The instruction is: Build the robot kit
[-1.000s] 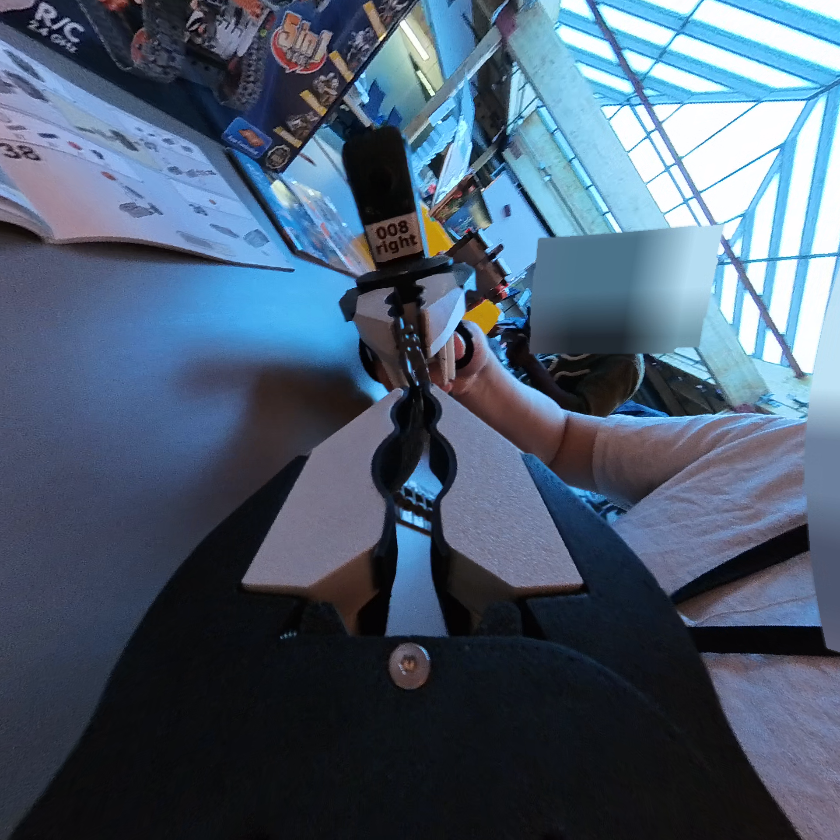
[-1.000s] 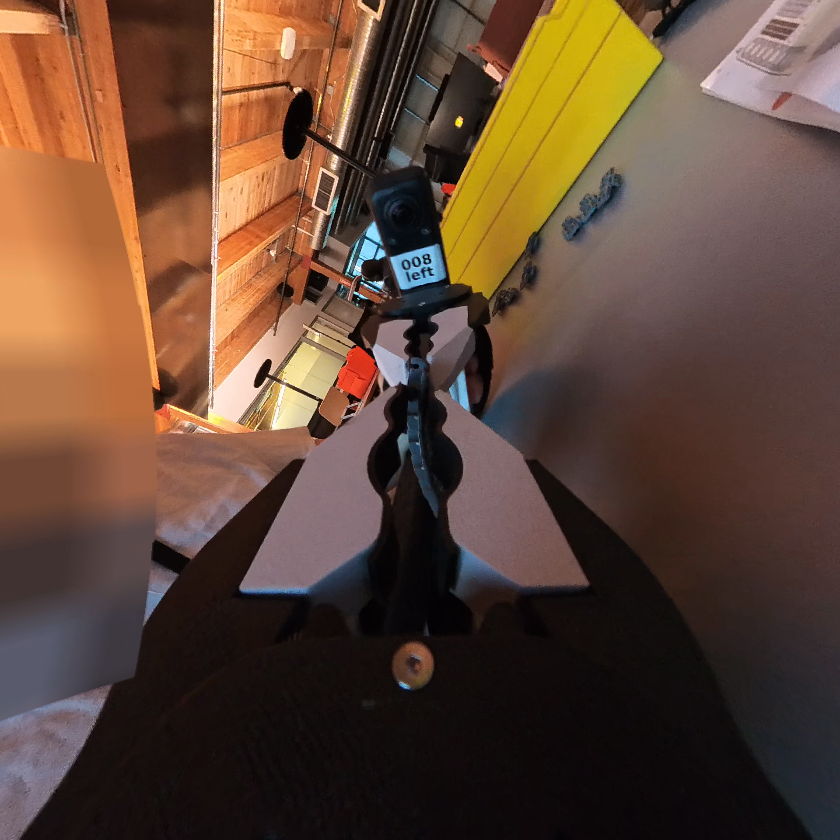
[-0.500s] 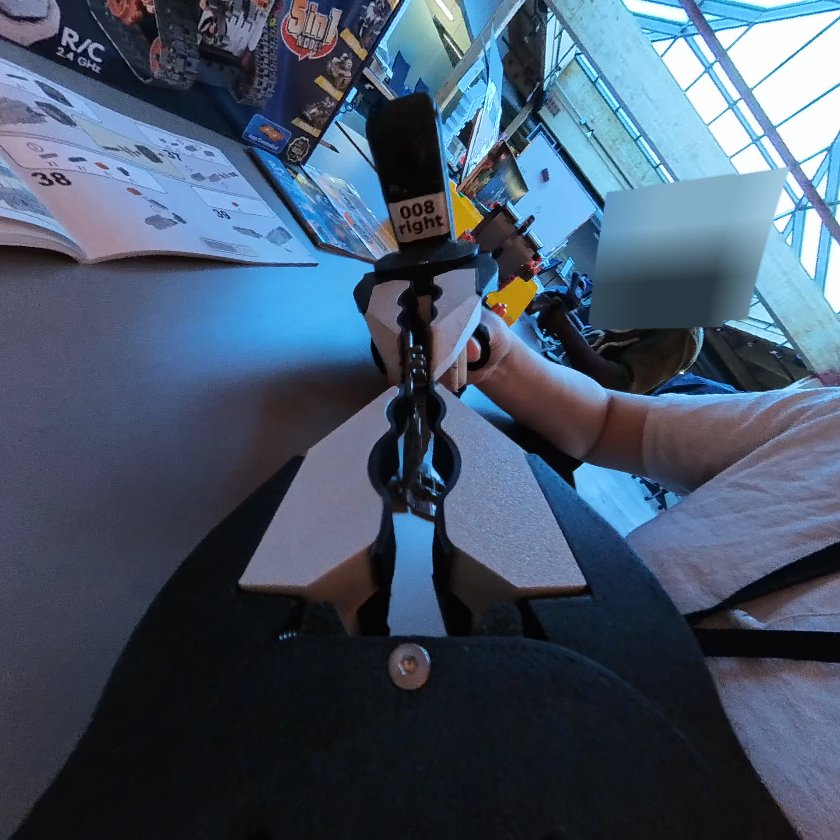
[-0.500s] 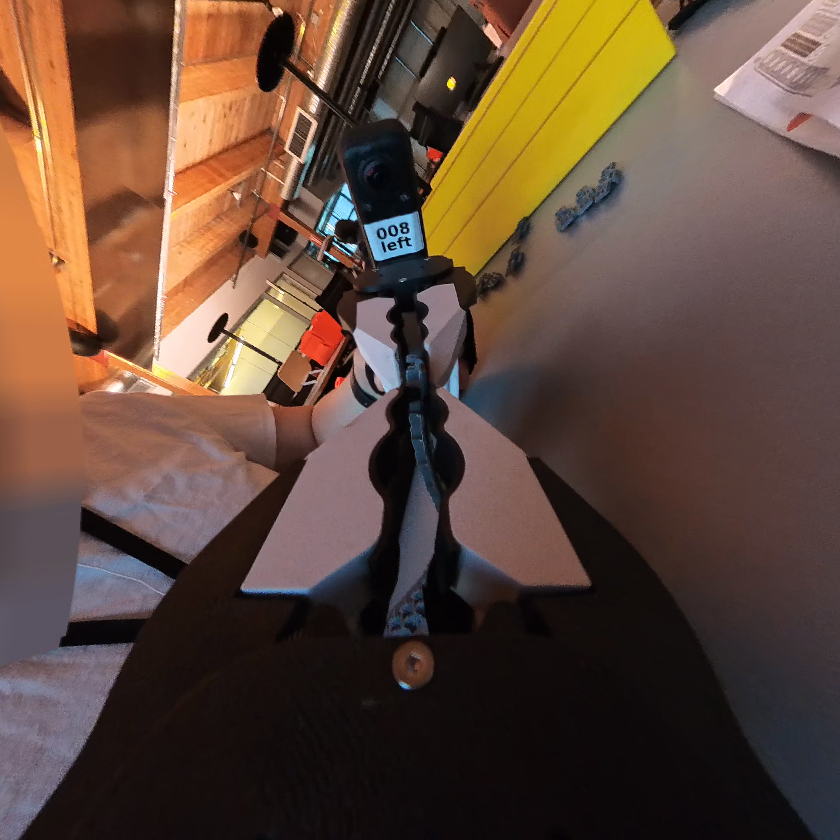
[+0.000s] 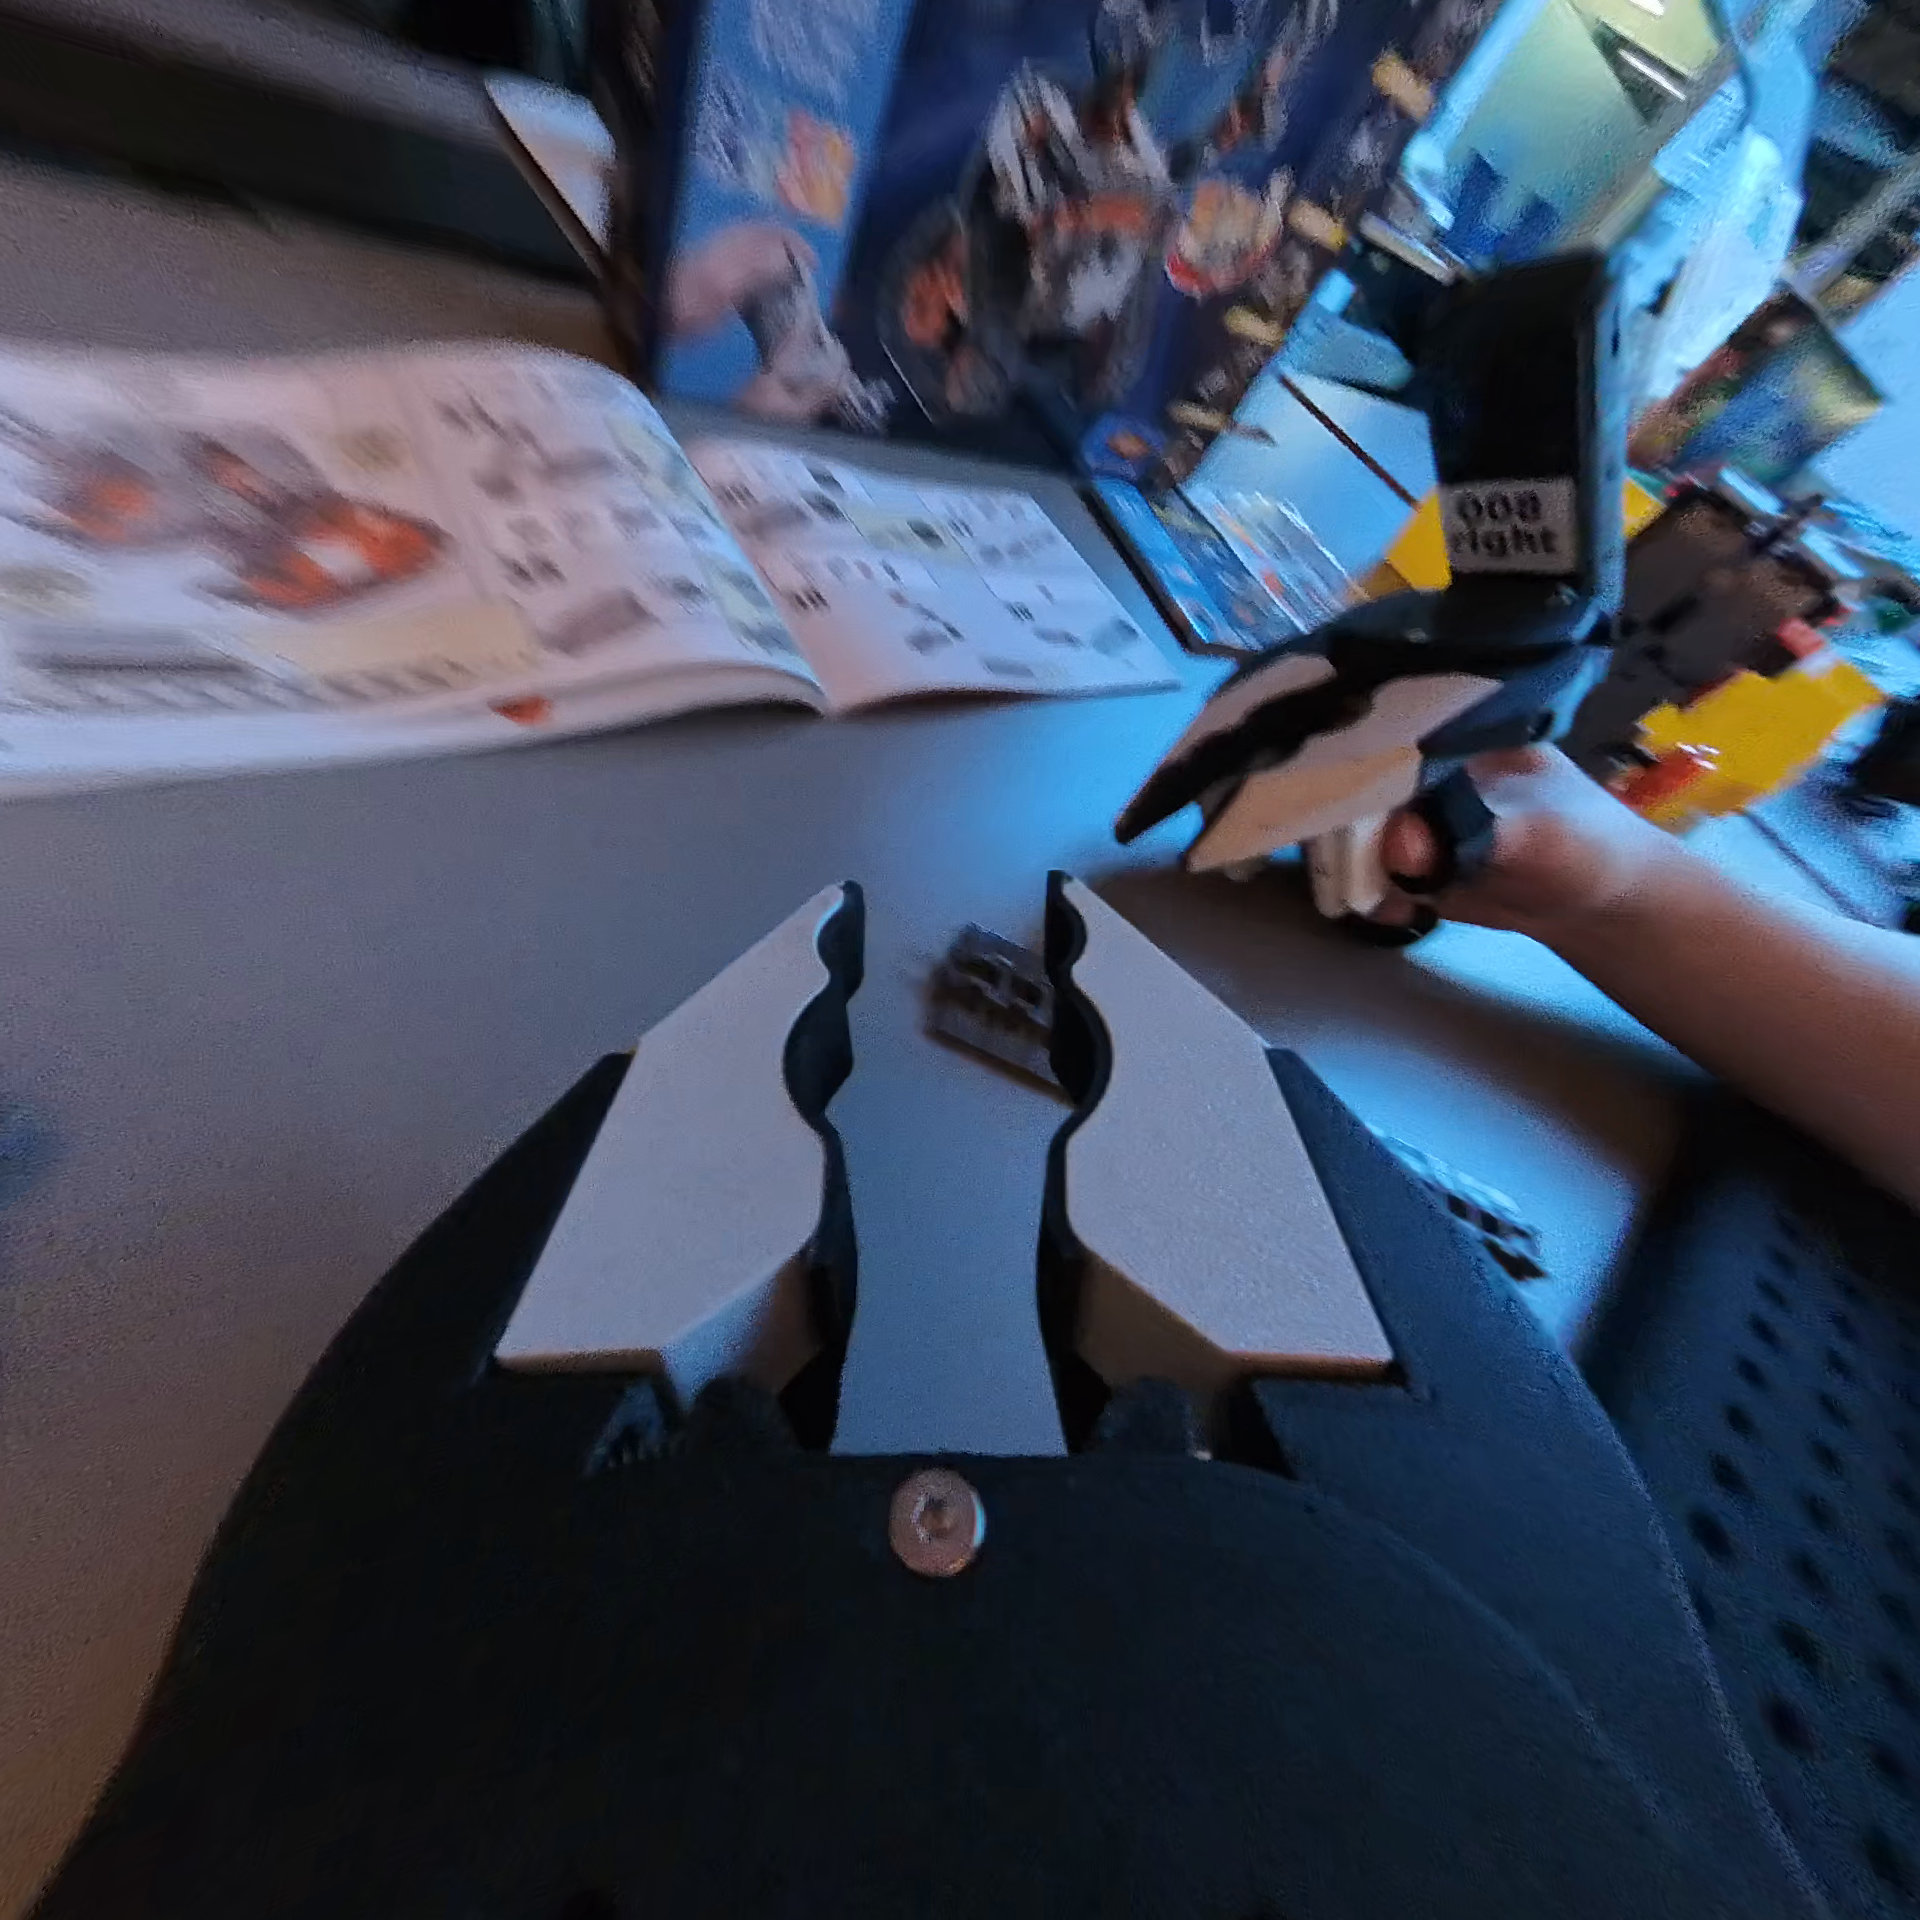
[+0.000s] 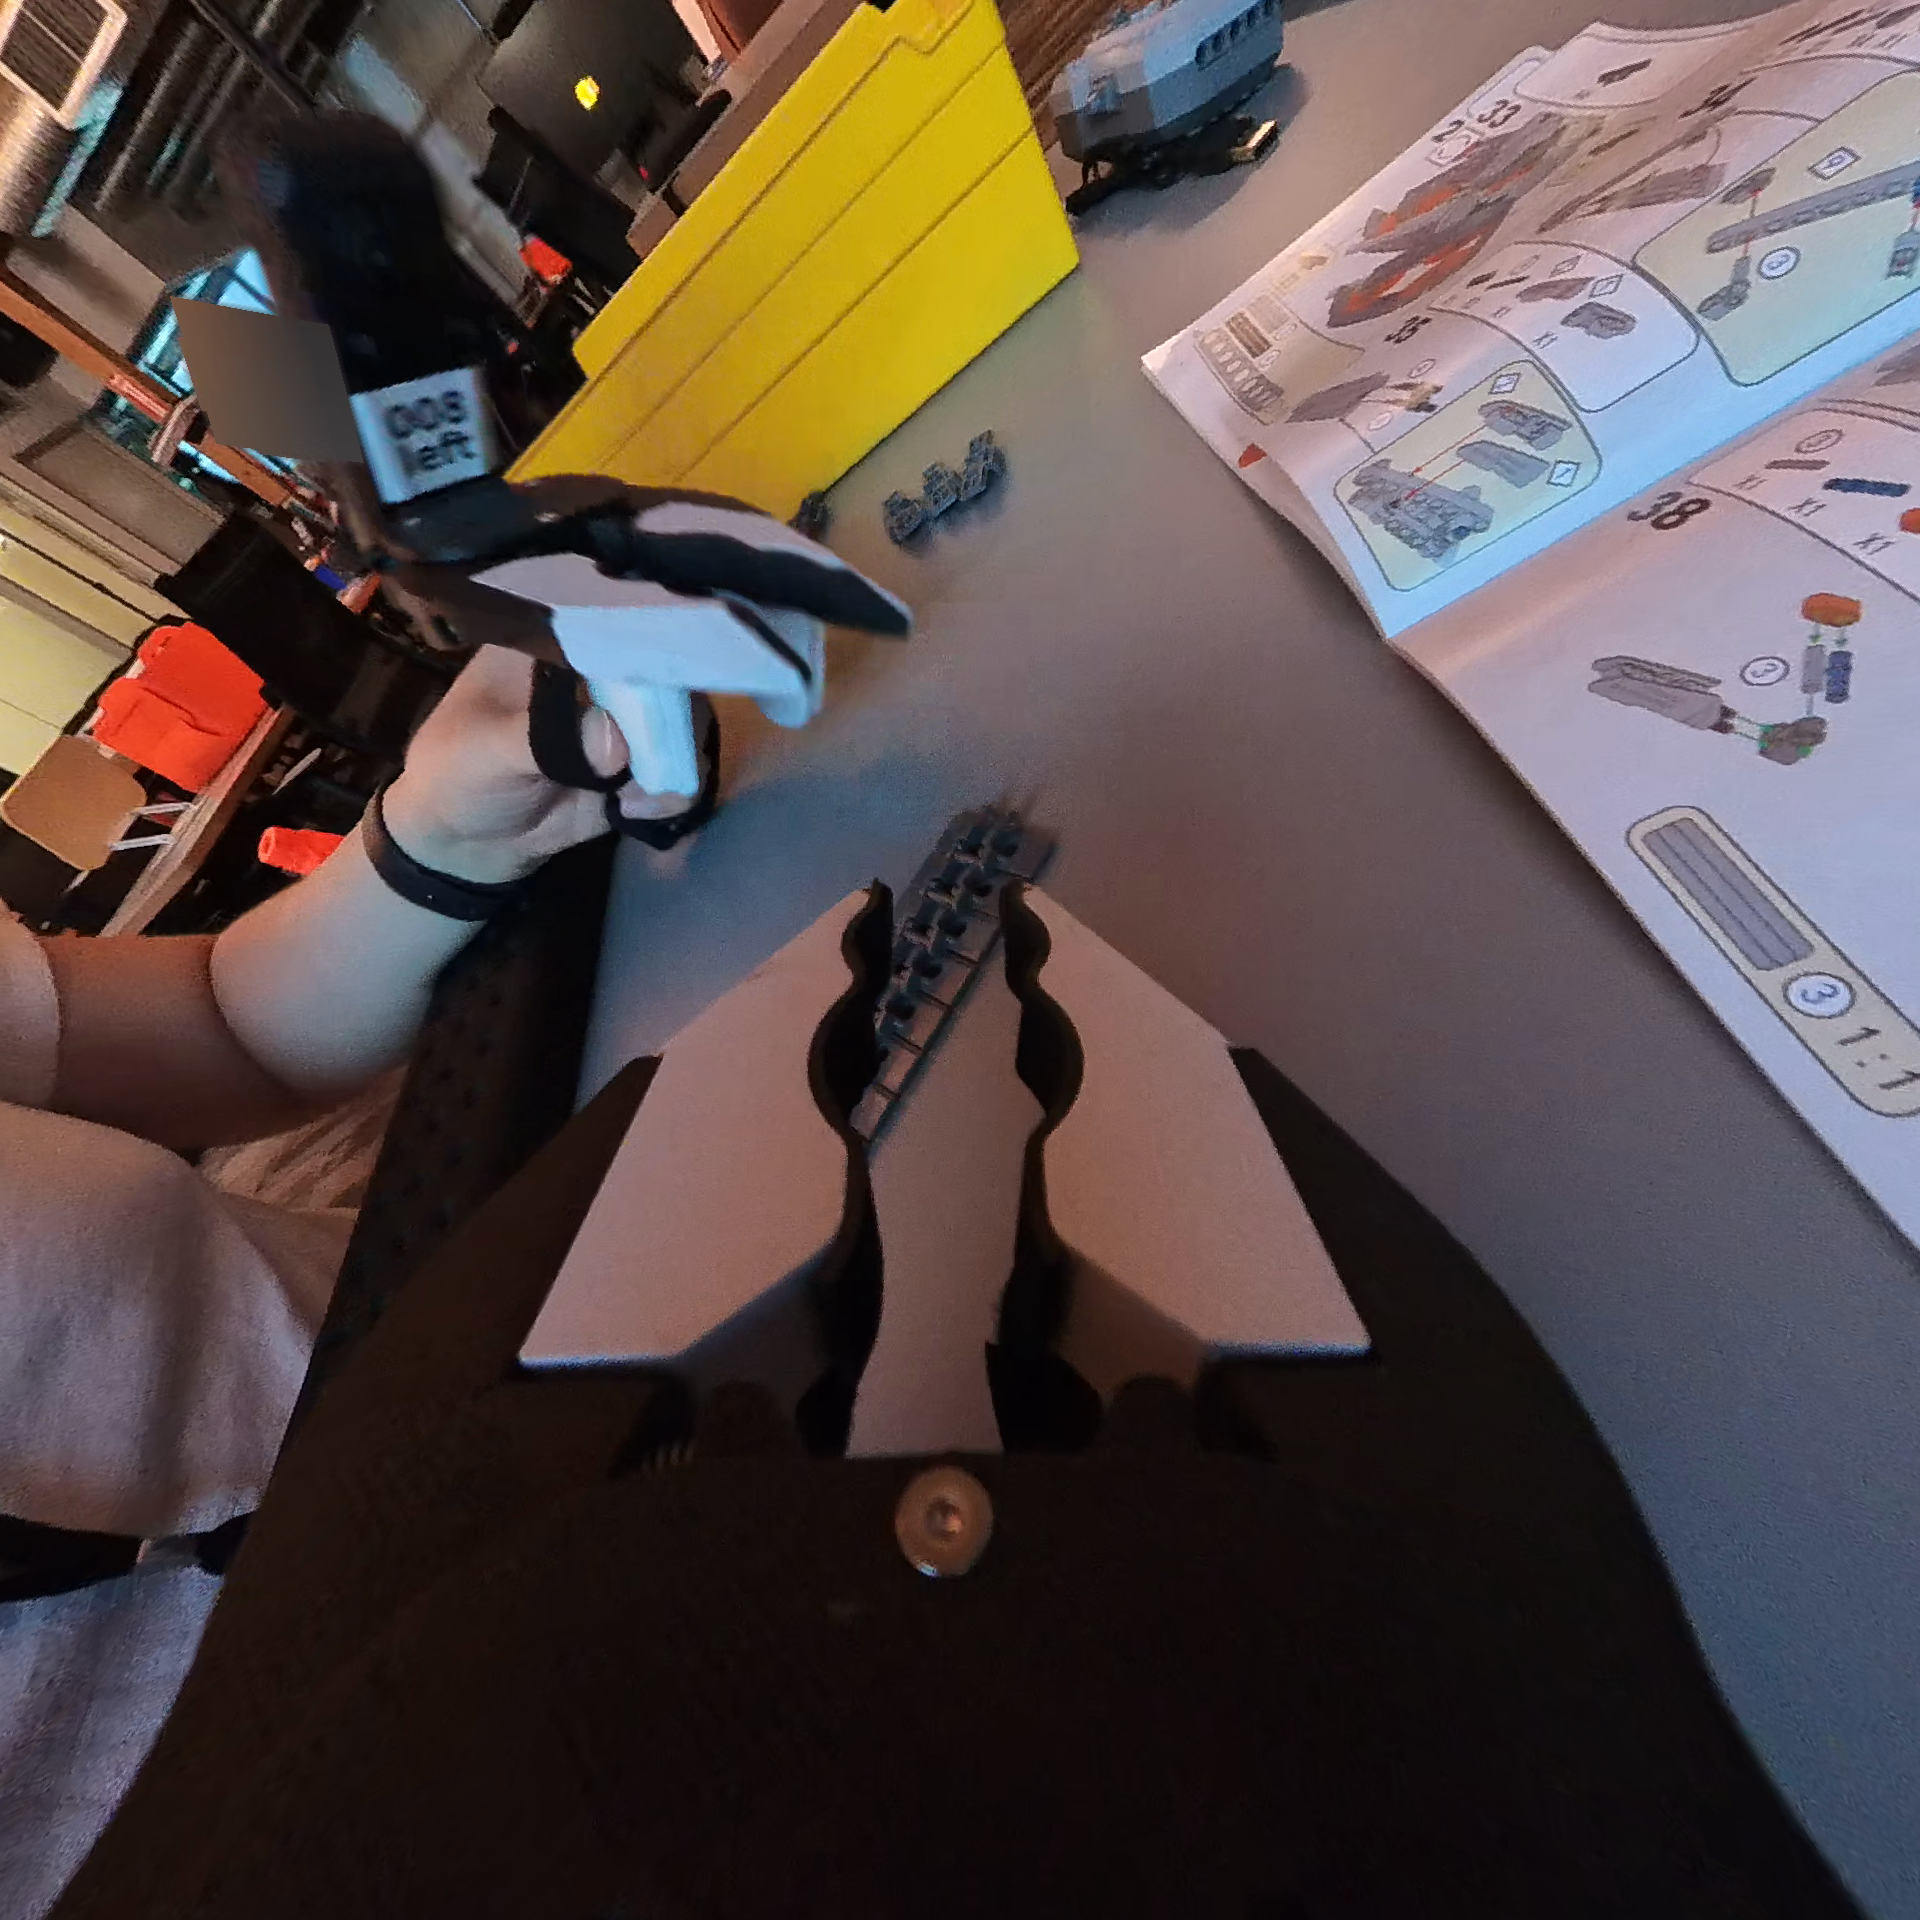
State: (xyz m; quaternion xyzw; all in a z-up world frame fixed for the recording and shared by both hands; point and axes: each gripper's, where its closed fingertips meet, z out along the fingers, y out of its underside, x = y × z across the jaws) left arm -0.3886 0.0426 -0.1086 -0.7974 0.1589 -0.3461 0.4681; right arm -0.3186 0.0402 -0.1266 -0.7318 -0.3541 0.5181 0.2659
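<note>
2 claws (image 5: 954, 902) (image 6: 943, 902) — 1 booklet (image 6: 1621, 436), 1 yellow box (image 6: 831, 301).

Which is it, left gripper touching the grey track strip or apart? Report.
Apart. Right wrist view shows bare table between left gripper and grey track strip.

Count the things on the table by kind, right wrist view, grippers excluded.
Yellow box: 1
Open instruction booklet: 1
Long grey track strip: 1
Short grey link clusters: 2, one partly hidden
Grey model vehicle: 1
Total: 6
</note>
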